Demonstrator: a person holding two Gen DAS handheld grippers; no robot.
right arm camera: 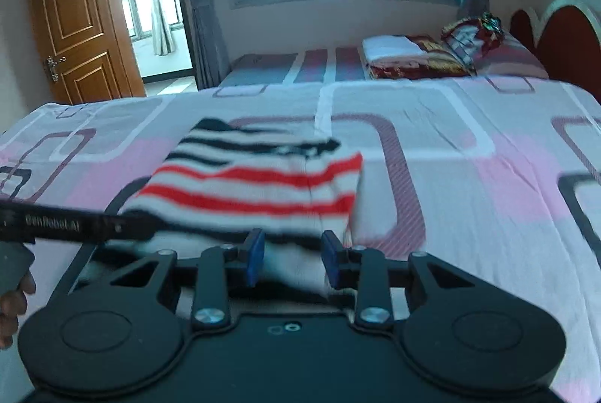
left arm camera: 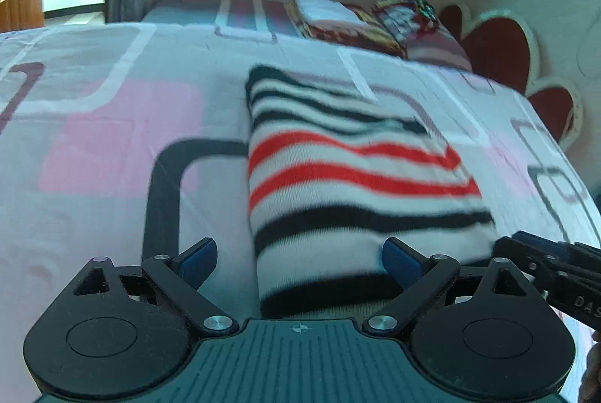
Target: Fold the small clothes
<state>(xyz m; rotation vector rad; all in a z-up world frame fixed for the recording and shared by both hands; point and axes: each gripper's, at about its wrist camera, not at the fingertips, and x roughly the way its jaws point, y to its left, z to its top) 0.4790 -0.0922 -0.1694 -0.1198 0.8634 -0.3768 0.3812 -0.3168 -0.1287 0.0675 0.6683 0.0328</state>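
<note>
Knitted striped garment (left arm camera: 349, 173) lay folded, soft-edged, on the bed (left arm camera: 94, 147); my left gripper (left arm camera: 300, 262) gaped, my right gripper (right arm camera: 293, 258) straddled its near edge unclamped.

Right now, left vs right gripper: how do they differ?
The left gripper has its jaws spread wide, with the striped garment between them, untouched. The right gripper has a narrower gap; cloth sits between its pads, but whether they clamp it is unclear. Both have blue pads and point at the garment.
</note>
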